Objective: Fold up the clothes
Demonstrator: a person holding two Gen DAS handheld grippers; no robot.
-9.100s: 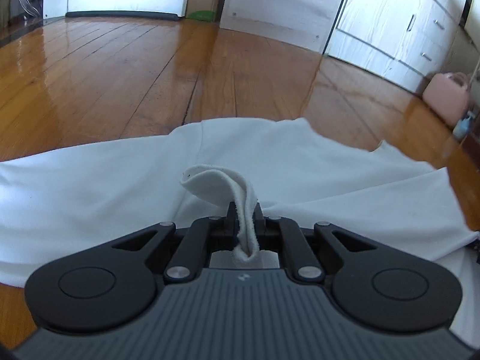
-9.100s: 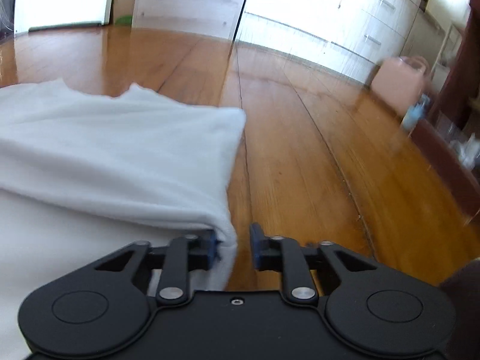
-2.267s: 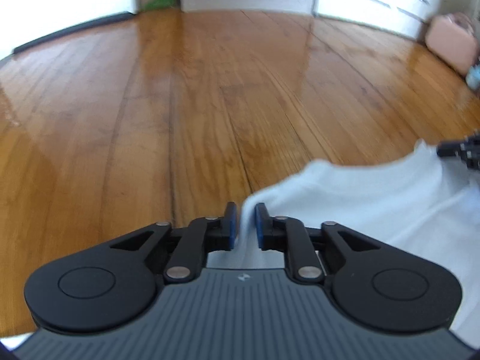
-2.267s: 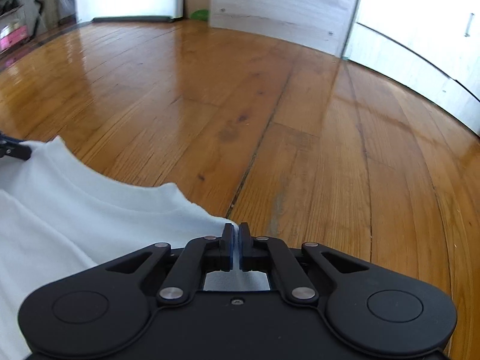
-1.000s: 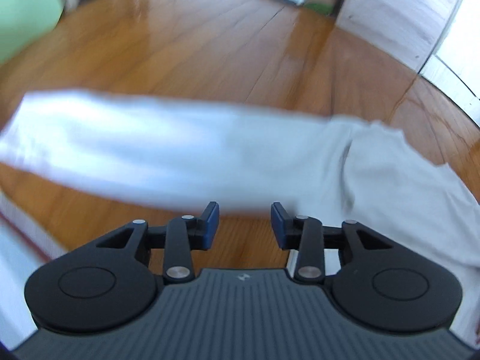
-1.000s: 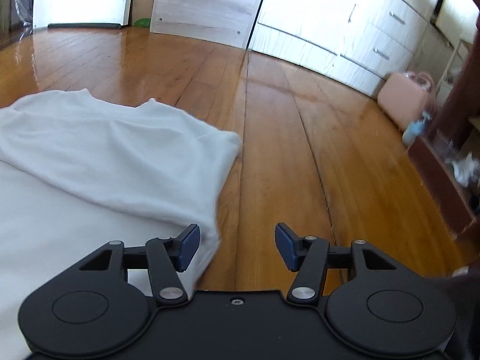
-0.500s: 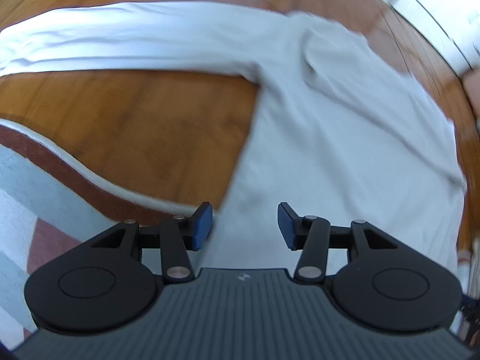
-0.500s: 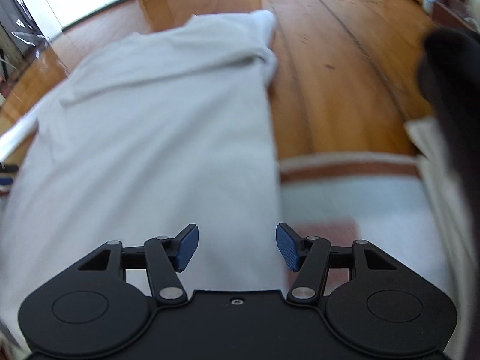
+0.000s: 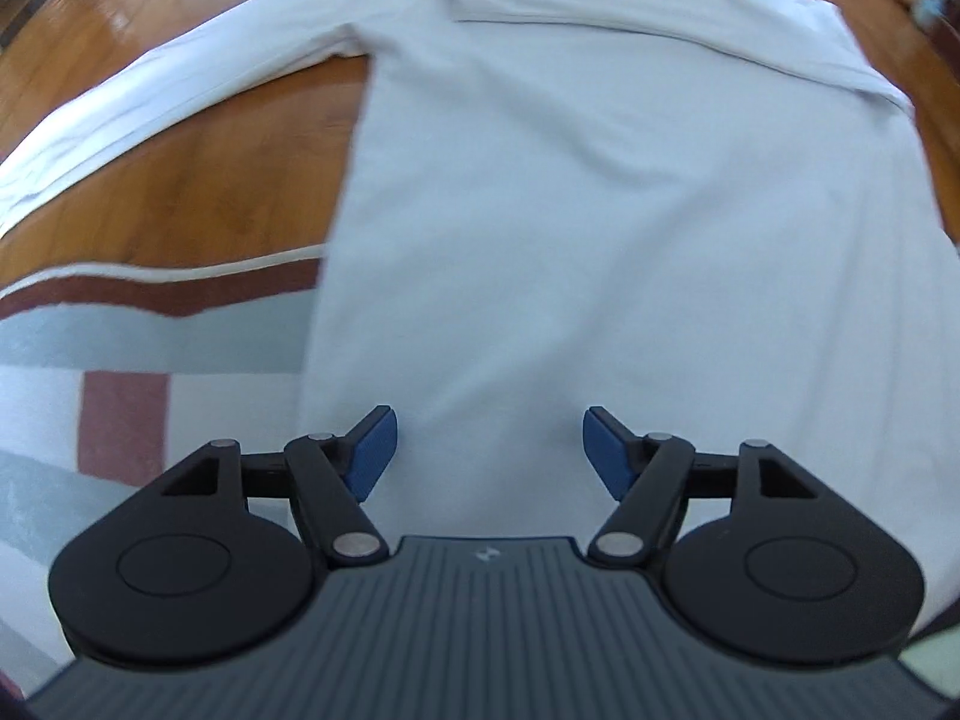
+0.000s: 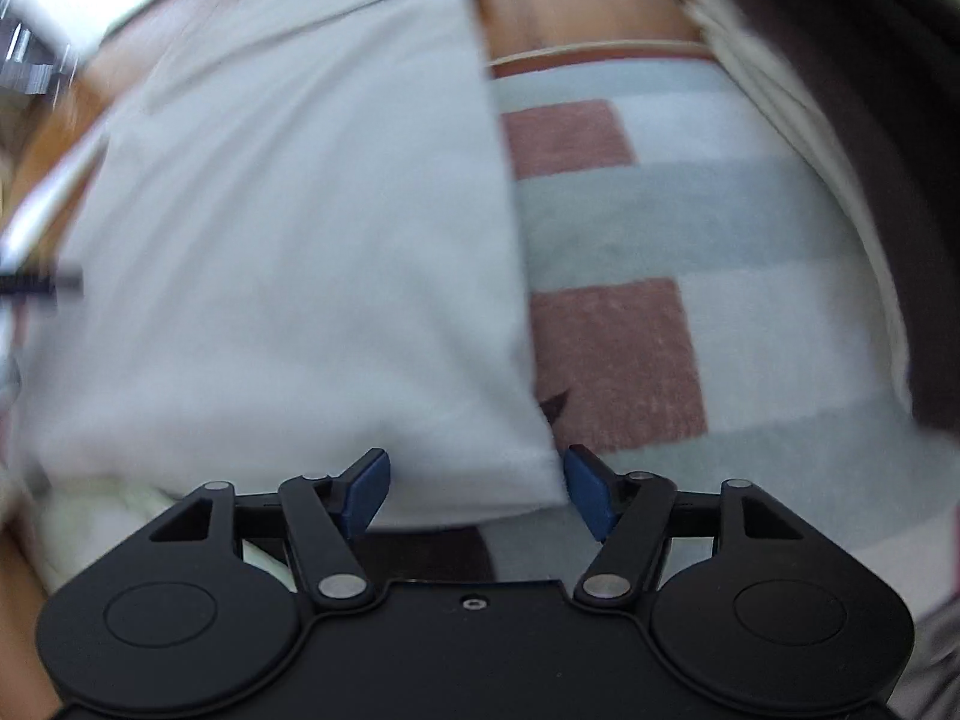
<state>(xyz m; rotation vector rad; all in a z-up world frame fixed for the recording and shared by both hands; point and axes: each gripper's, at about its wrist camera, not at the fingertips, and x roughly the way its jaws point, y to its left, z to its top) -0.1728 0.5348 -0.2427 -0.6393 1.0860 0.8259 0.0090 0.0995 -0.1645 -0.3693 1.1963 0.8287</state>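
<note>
Your left gripper (image 9: 489, 450) was spreading, nothing pinched, over the white long-sleeved cotton shirt (image 9: 600, 192) stretching toward 12 o'clock. Your right gripper (image 10: 477, 489) stood spread, the hem corner between its jaws.

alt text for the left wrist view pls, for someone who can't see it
A white long-sleeved shirt lies flat, partly on a wooden floor, partly on a checked rug. The left gripper points down at its hem, jaws opening, nothing pinched.

Matt white cloth shirt (image 9: 600, 192), glossy wooden floor (image 9: 198, 168), rough woven rug (image 10: 630, 228), matt black plastic left gripper (image 9: 489, 450)
</note>
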